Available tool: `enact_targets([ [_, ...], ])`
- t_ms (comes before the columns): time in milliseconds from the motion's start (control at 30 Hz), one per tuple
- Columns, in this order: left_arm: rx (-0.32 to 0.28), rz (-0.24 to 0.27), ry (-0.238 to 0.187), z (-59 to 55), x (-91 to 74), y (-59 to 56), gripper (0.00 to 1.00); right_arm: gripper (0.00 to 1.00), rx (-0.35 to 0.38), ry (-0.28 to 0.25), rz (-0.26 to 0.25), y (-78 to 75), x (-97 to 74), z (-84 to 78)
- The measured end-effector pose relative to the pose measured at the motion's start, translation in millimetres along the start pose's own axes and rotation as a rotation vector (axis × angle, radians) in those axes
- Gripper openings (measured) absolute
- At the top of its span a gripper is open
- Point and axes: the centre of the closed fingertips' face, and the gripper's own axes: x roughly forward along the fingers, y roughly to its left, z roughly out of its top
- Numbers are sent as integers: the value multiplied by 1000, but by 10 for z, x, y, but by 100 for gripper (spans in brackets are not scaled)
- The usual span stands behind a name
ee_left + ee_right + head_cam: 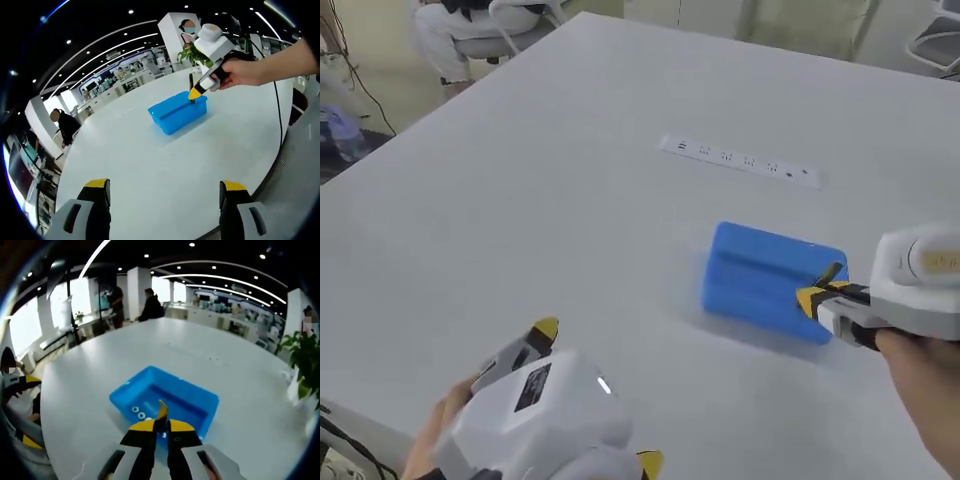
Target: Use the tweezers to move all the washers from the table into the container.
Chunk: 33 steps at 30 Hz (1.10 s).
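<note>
Washers (pixel 136 410): three small rings visible on the floor of the blue container (pixel 165 397), near its left-front corner in the right gripper view. Can't see any on the table (pixel 520 200).

Tweezers (pixel 162 411): pinched in the right gripper (pixel 162 427), jaws pressed together on them, tip poking out past the yellow jaw ends over the container interior, just right of the washers. Can't tell if the tip touches the floor or holds anything.

Head view: container (pixel 765 280) sits right of centre on the white table. The right gripper (pixel 817 297) comes in from the right over its near-right corner, held by a hand (pixel 920 375). Left gripper view agrees: right gripper (pixel 194 93) angled down at the far-right edge of the container (pixel 175 112).

Left gripper (pixel 165 187): jaws spread wide, nothing between them, over bare table well apart from the container. In the head view it's low at the near-left edge (pixel 599 395), held by the other hand (pixel 438 425).

White power strip (pixel 740 160) lies flat on the table beyond the container, apart from it. Potted plant (pixel 300 360) at the far right table edge. People standing in the background (pixel 150 305), and one seated past the far-left corner (pixel 470 25).
</note>
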Motion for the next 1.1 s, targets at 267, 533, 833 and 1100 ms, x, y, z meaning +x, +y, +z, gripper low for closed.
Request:
enact_targets([
  [267, 3, -3, 5, -7, 6, -12, 92, 5, 11, -14, -5, -14, -48, 31],
  [533, -4, -44, -36, 82, -28, -85, 87, 5, 62, -88, 2, 97, -276, 194],
  [833, -73, -79, -146, 386, -162, -13, 65, 5, 51, -135, 35, 372, -573, 270],
  [1100, -45, -191, -262, 942, -280, -93, 45, 5, 15, -137, 78, 652, -804, 186],
])
